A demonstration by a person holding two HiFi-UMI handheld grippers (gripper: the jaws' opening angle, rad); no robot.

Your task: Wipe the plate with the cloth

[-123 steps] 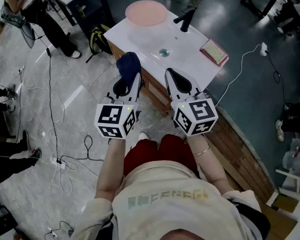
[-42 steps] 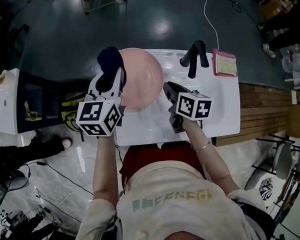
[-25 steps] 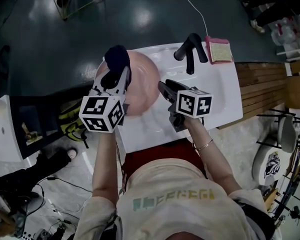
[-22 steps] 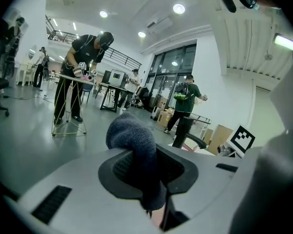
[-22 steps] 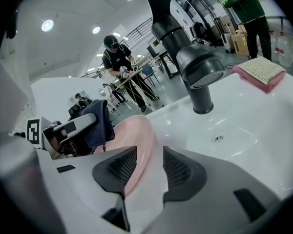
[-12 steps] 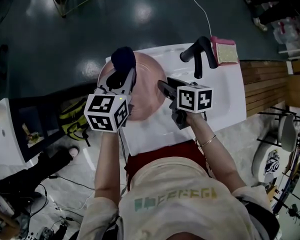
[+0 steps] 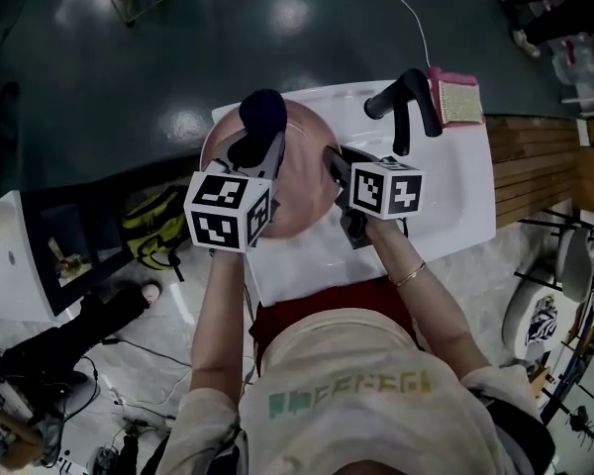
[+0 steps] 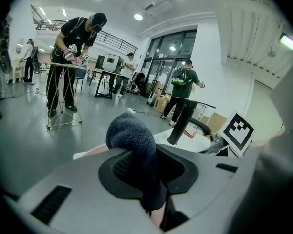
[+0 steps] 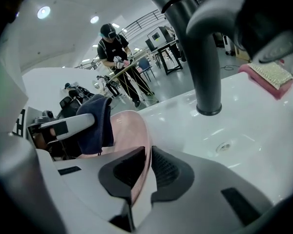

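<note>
A pink plate [image 7: 307, 181] lies on the left part of the white sink top [image 7: 450, 191]. My left gripper [image 7: 262, 148] is shut on a dark blue cloth [image 7: 262, 112] and hovers over the plate's left side. The cloth [image 8: 134, 140] bulges out between the jaws in the left gripper view. My right gripper [image 7: 334, 161] is at the plate's right rim. Its jaws have just been closing, and in the right gripper view the plate's [image 9: 129, 126] thin edge is pinched between the pads of the right gripper [image 9: 145, 167]. That view also has the cloth [image 9: 97, 118] hanging above the plate.
A black faucet [image 7: 406, 92] rises at the back of the sink top, close to the right gripper, with a drain hole [image 9: 224, 146] below it. A pink-edged sponge [image 7: 455, 97] lies at the far right corner. People work at tables in the background [image 8: 78, 38].
Both grippers have dropped lower onto the plate. The right jaws, wide apart half a second ago, now clamp the plate's right rim. The cloth sits further over the plate.
</note>
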